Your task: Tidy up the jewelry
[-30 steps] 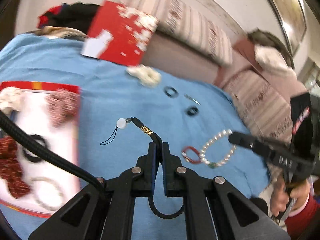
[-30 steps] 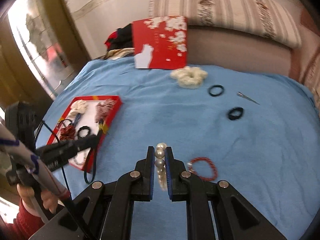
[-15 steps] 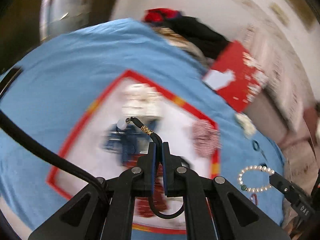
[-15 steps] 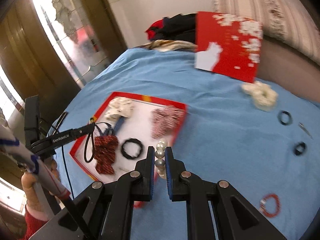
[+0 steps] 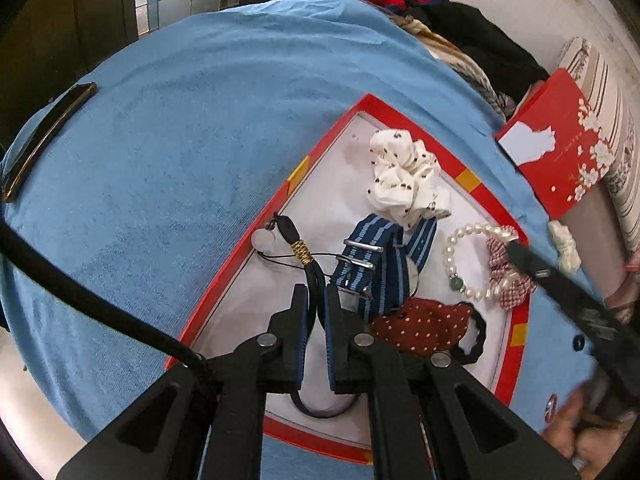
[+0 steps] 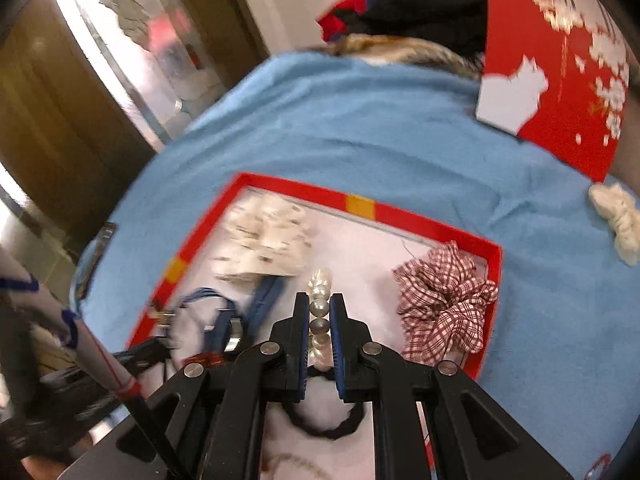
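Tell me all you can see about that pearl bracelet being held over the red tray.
The pearl bracelet is a loop of round, glossy white beads with one green bead on its lower part. The right gripper is shut on a stretch of it, beads pinched between the blue-lined fingers, and the rest hangs as an open ring. It is over the white inside of the red tray, beside a red checked scrunchie. Whether it touches the tray is unclear.

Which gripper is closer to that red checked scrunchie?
Right. The right gripper, holding the pearl bracelet, is beside the red checked scrunchie. The left gripper is across the tray.
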{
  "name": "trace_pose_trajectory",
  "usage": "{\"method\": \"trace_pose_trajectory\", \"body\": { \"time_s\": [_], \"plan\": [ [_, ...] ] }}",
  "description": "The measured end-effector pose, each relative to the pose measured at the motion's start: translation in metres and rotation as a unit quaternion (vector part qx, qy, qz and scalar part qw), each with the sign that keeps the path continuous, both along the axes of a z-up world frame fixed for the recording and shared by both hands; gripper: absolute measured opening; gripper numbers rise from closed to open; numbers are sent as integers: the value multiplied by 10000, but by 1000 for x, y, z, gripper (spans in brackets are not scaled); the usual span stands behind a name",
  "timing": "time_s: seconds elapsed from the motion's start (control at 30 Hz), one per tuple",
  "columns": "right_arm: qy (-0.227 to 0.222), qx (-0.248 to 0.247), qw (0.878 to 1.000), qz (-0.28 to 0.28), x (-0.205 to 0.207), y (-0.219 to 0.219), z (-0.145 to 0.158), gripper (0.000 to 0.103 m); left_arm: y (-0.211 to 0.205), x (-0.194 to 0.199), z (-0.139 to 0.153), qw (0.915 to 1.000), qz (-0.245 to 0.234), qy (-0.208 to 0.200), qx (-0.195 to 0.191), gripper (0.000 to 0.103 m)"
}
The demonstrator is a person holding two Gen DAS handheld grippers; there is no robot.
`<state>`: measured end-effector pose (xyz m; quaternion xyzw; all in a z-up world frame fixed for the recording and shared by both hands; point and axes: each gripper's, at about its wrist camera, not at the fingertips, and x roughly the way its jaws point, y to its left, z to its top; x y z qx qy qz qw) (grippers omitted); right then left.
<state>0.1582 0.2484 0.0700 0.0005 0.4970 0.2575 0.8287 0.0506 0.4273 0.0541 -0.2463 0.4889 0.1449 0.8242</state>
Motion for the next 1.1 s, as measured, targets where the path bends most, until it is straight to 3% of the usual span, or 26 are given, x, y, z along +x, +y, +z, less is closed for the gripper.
{"method": "trace_pose_trajectory", "body": {
  "time_s": [0.07,0.13,0.17,0.4,0.57,0.73,0.8,0.93,1.1],
  "plan": [
    [66,-128,9998,-162,5,-6,-10,11,-1,-2,4,10000,51,-58,36,32],
    [125,-135,9995,-250,6,-16,-13,21,-1,-6,10,9996,166,-234,70,45],
    [106,-140,9995,-244,4,-21,-12,27,0,-7,13,9993,190,-308,75,46],
    [-674,-754,9948,-113,-41,-62,14,46,-14,-5,26,9977,157,-659,34,46],
    [-448,-956,9944,31,-63,-78,0,46,-35,-3,30,9967,22,-806,90,46],
    [244,-457,9985,-167,-58,-83,-26,45,-64,0,33,9950,-285,-946,136,46],
    [474,-357,9979,-277,-54,-83,-33,20,-80,3,34,9939,-470,-962,246,46],
    [706,-162,9964,-431,-57,-84,-35,12,-102,8,35,9918,-733,-961,410,47],
    [637,-293,9964,-469,-74,-80,-34,13,-118,13,35,9895,-1000,-961,412,47]
  ]
}}
